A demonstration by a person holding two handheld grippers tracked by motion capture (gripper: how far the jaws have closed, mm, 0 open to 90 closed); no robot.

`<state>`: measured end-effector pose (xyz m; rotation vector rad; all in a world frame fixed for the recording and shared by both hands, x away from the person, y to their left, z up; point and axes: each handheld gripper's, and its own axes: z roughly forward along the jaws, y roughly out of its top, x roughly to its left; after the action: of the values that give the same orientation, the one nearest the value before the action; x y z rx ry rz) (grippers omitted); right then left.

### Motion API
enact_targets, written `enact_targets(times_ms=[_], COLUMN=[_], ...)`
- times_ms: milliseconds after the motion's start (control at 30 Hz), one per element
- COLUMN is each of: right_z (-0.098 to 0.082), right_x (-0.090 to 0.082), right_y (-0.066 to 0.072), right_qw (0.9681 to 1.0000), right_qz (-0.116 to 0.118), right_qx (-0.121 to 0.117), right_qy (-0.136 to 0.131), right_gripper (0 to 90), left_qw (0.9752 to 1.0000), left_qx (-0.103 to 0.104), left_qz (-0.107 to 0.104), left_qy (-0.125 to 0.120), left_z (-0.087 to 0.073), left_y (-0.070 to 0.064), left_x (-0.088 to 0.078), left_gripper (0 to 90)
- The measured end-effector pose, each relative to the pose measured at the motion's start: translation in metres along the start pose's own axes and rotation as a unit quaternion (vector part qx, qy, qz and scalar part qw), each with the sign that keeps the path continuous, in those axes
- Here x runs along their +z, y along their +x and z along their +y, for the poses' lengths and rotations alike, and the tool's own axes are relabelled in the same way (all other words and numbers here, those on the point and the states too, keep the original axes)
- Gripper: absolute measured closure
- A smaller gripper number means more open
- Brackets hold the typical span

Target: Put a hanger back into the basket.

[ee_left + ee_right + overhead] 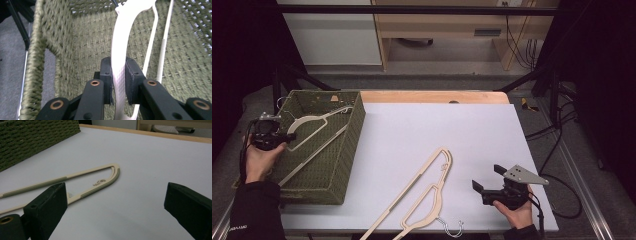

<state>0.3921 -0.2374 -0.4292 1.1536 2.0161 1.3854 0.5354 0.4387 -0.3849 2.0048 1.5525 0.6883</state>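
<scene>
You have two cream clothes hangers: one hanger in the basket (319,131), one hanger on the table (422,192). There is one green woven basket (343,165).

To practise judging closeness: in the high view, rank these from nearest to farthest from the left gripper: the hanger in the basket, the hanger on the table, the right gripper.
From the left gripper:
1. Hanger in the basket: between its jaws, at the left.
2. Hanger on the table: centre, on the white board.
3. Right gripper: lower right.

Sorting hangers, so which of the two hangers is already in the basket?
The hanger between the left gripper's jaws, inside the green basket; the other hanger lies on the table.
</scene>
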Motion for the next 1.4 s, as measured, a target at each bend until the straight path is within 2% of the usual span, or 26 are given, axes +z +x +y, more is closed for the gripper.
enact_targets(times_ms=[200, 233, 367, 700, 733, 767, 800, 833, 900, 967, 1033, 1133, 1167, 1200, 1233, 1267, 1300, 1333, 1367, 1400], right_z=[0.0, 0.0, 0.0, 0.001, 0.002, 0.002, 0.002, 0.002, 0.003, 0.005, 0.005, 0.007, 0.007, 0.007, 0.007, 0.008, 0.008, 0.008, 0.009, 0.009], right_x=[0.0, 0.0, 0.0, -0.002, -0.003, -0.003, -0.004, -0.004, -0.005, -0.006, -0.007, -0.007, -0.007, -0.007, -0.007, -0.007, -0.007, -0.006, -0.006, -0.006], right_y=[0.0, 0.0, 0.0, 0.0, 0.0, 0.0, 0.0, 0.0, 0.001, 0.002, 0.003, 0.004, 0.005, 0.005, 0.007, 0.008, 0.008, 0.009, 0.011, 0.013], right_qw=[1.0, 1.0, 1.0, 1.0, 1.0, 1.0, 1.0, 1.0, 0.9999, 0.9999, 0.9999, 0.9998, 0.9998, 0.9998, 0.9998, 0.9998, 0.9998, 0.9998, 0.9997, 0.9997], right_qz=[0.0, 0.0, 0.001, -0.002, 0.0, 0.0, 0.0, 0.0, 0.0, 0.001, 0.0, 0.002, 0.003, 0.003, 0.007, 0.006, 0.006, 0.009, 0.011, 0.016], right_qx=[0.001, 0.001, 0.003, 0.002, 0.004, 0.005, 0.004, 0.004, 0.002, 0.006, 0.004, 0.003, 0.003, 0.003, -0.001, 0.001, 0.001, 0.0, -0.001, -0.002], right_qy=[-0.003, -0.003, -0.003, -0.005, -0.007, -0.008, -0.008, -0.008, -0.011, -0.015, -0.015, -0.018, -0.018, -0.018, -0.018, -0.018, -0.018, -0.019, -0.021, -0.019], right_gripper=[5.2, 5.2, 5.2, 5.2, 5.2, 5.2, 5.2, 5.2, 5.2, 5.1, 5.1, 5.2, 5.2, 5.2, 5.2, 5.2, 5.2, 5.2, 5.2, 5.2], left_qw=[0.9996, 0.9992, 0.9984, 0.9977, 0.9982, 0.9982, 0.9989, 0.9989, 0.9995, 0.9987, 0.9969, 0.9917, 0.9917, 0.9898, 0.9854, 0.983, 0.983, 0.9804, 0.9751, 0.9722], left_qx=[-0.018, -0.028, -0.034, -0.045, -0.045, -0.045, -0.041, -0.041, -0.029, -0.02, -0.009, 0.0, 0.0, 0.006, 0.021, 0.028, 0.028, 0.038, 0.052, 0.057], left_qz=[0.006, 0.005, 0.01, 0.016, 0.012, 0.012, 0.009, 0.009, -0.001, -0.013, -0.03, -0.057, -0.057, -0.064, -0.085, -0.092, -0.092, -0.099, -0.113, -0.12], left_qy=[0.019, 0.029, 0.044, 0.047, 0.037, 0.037, 0.021, 0.021, -0.015, -0.045, -0.073, -0.115, -0.115, -0.127, -0.146, -0.156, -0.156, -0.166, -0.184, -0.193], left_z=[-0.005, -0.007, -0.009, -0.013, -0.013, -0.013, -0.011, -0.011, -0.007, -0.005, -0.003, -0.002, -0.002, -0.003, -0.004, -0.005, -0.005, -0.006, -0.009, -0.01], left_y=[0.004, 0.005, 0.008, 0.009, 0.007, 0.007, 0.005, 0.005, -0.003, -0.011, -0.022, -0.04, -0.04, -0.046, -0.058, -0.065, -0.065, -0.072, -0.087, -0.095], left_x=[0.005, 0.006, 0.008, 0.002, -0.004, -0.004, -0.012, -0.012, -0.025, -0.034, -0.042, -0.054, -0.054, -0.057, -0.065, -0.069, -0.069, -0.072, -0.079, -0.082], left_gripper=[76.9, 76.7, 75.4, 70.6, 69.5, 68.8, 67.4, 65.1, 58.5, 53.7, 47.8, 39.4, 36.4, 36.4, 31.2, 28.6, 25.8, 25.8, 22.2, 20.2])
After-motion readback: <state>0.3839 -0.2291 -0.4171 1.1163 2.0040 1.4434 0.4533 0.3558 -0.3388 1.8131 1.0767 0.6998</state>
